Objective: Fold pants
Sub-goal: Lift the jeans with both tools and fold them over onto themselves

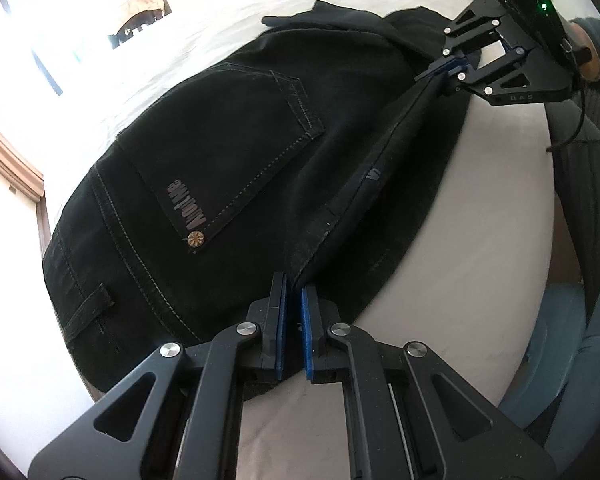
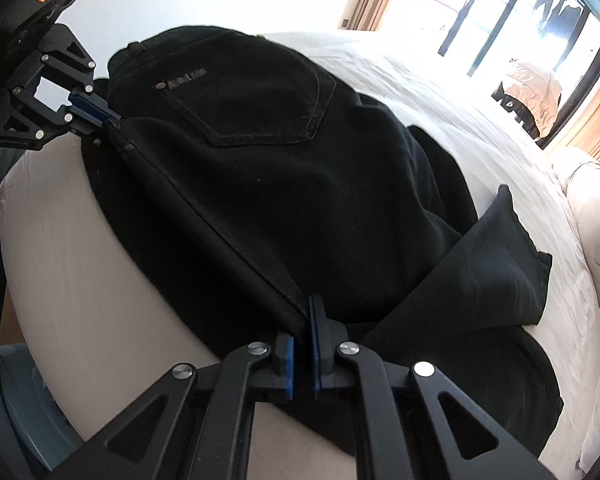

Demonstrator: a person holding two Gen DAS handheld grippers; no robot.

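The bed (image 1: 204,36), under a pale sheet, carried the black pants (image 1: 220,168), which lay near its front edge with the back pocket (image 1: 236,144) facing up and one dark leg end trailing toward the pillow side. Along that near edge a fold of fabric stood lifted and taut between the two tools. The left gripper (image 1: 294,296) was clamped on one end of this ridge, the right gripper (image 2: 302,328) pinched on the other. The step in hand looked like a lengthwise fold. The next move likely called for both to carry the raised edge together across the pants, keeping it taut and level.
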